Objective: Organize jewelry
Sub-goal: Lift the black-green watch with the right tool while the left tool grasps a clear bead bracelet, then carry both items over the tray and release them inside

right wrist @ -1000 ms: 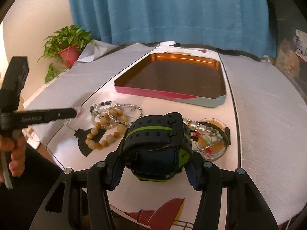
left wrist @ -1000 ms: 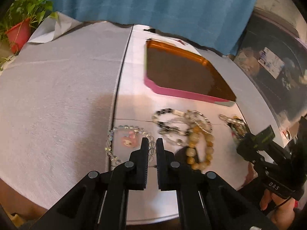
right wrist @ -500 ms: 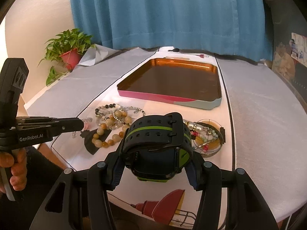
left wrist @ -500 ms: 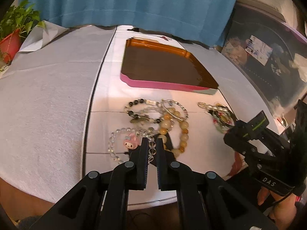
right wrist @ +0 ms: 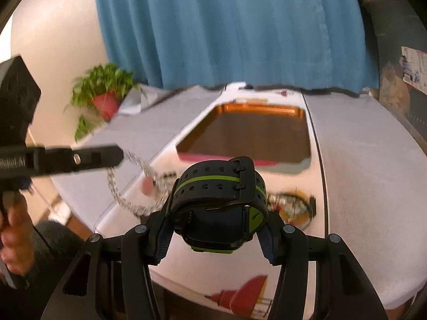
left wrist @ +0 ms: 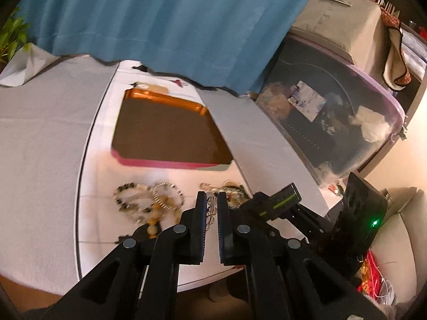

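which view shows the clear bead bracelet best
The right wrist view: the clear bead bracelet dangles as a full loop from the left tongs, off the table. The left wrist view shows only a few beads between its nearly shut fingers.

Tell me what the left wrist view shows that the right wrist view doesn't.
Only the left wrist view shows the storage bin and the dark bead bracelet on the table. Only the right wrist view shows the watch whole in the right gripper, the potted plant, and the clear bracelet hanging from the left gripper. Both show the tray and blue curtain.
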A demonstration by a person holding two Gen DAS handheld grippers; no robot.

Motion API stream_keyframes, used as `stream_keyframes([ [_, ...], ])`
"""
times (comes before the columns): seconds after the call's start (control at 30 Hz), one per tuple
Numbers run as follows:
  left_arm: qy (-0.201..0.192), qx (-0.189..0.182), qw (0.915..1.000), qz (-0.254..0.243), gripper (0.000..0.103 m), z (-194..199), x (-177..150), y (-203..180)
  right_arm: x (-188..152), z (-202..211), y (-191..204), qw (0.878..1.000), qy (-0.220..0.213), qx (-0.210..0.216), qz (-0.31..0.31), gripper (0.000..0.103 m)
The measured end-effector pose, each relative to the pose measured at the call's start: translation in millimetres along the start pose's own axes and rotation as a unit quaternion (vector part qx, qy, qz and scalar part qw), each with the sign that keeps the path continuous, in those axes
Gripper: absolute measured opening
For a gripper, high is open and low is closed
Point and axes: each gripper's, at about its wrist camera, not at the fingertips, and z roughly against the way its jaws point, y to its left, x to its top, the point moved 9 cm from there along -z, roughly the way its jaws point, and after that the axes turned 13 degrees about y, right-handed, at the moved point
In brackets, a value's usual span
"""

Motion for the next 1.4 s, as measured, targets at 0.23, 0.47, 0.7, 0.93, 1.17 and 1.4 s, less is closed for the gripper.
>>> stream_keyframes([
  [0.23, -0.022, -0.021, 0.9993, -0.023, 0.005, 11, 35, -28, 38, 17, -2, 1.000, -0.017, 0.003, 0.008, 0.055],
  [0.47, -0.075, -0.017, 0.9950, -0.063, 0.005, 44, 83, -62, 86, 43, 5, 0.999, -0.040, -0.003, 0.032, 0.055],
  [0.7, -0.111, 0.017, 0.9902, -0.083, 0.005, 45, 106, -59, 130, 53, 18, 0.997, -0.039, 0.002, 0.061, 0.055],
  [0.93, -0.095, 0.029, 0.9936, -0.053, 0.005, -1, 123, -21, 142, 19, 9, 0.997, -0.043, -0.007, 0.065, 0.055],
  [1.17, -0.070, 0.052, 0.9957, -0.030, 0.005, -51, 137, 24, 140, -41, -23, 0.997, -0.022, -0.024, 0.066, 0.055],
  [1.4, -0.044, 0.025, 0.9987, 0.006, 0.005, -93, 140, 74, 130, -111, -55, 0.997, 0.020, -0.042, 0.062, 0.055],
])
